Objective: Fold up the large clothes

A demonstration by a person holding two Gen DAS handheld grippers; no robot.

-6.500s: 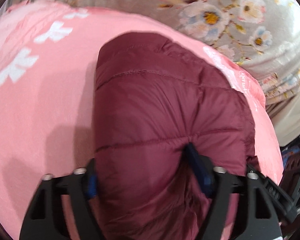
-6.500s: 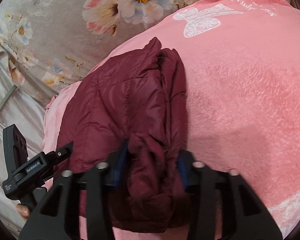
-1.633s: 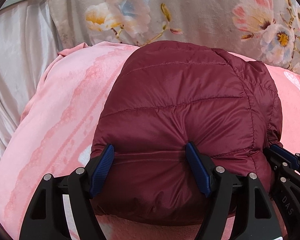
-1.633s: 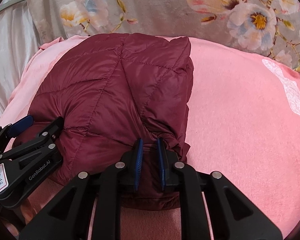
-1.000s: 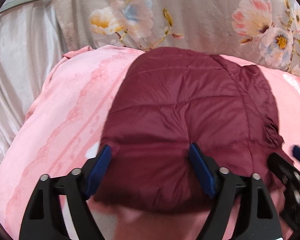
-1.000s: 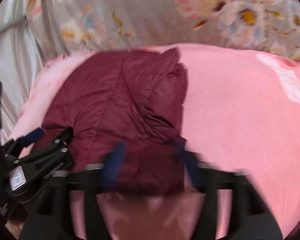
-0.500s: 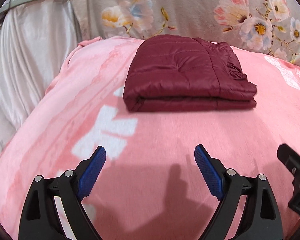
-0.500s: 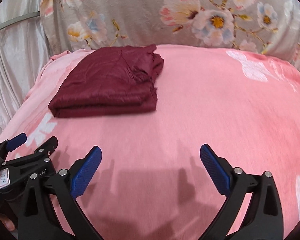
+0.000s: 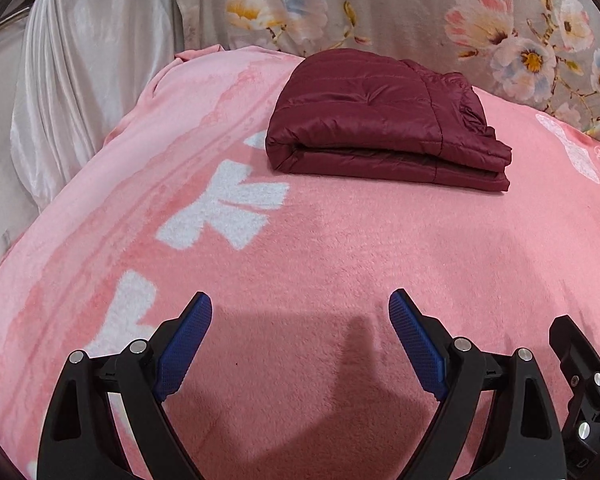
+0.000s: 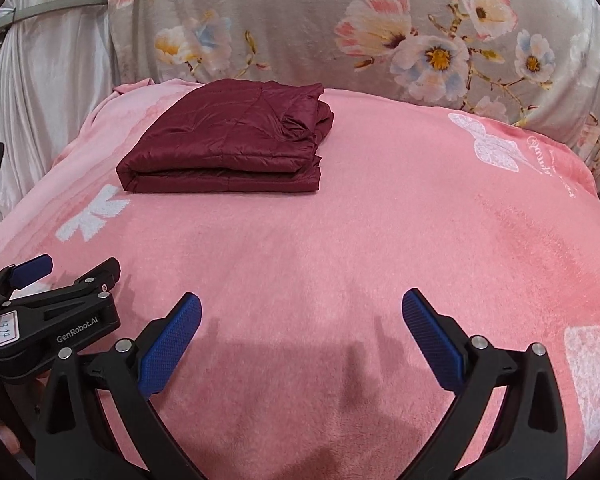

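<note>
Change: both grippers had released the jacket and drawn back from it.
Left gripper (image 9: 300,336): fingers spread wide, empty, level above the blanket (image 9: 340,240).
Right gripper (image 10: 302,340): likewise wide, empty, alongside.
Jacket (image 9: 380,120): folded flat at the blanket's far end, near the floral fabric (image 10: 300,20).

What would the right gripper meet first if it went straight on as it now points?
Probably the pink blanket: the right gripper, open, points at bare fleece; the folded maroon jacket lies further left.
</note>
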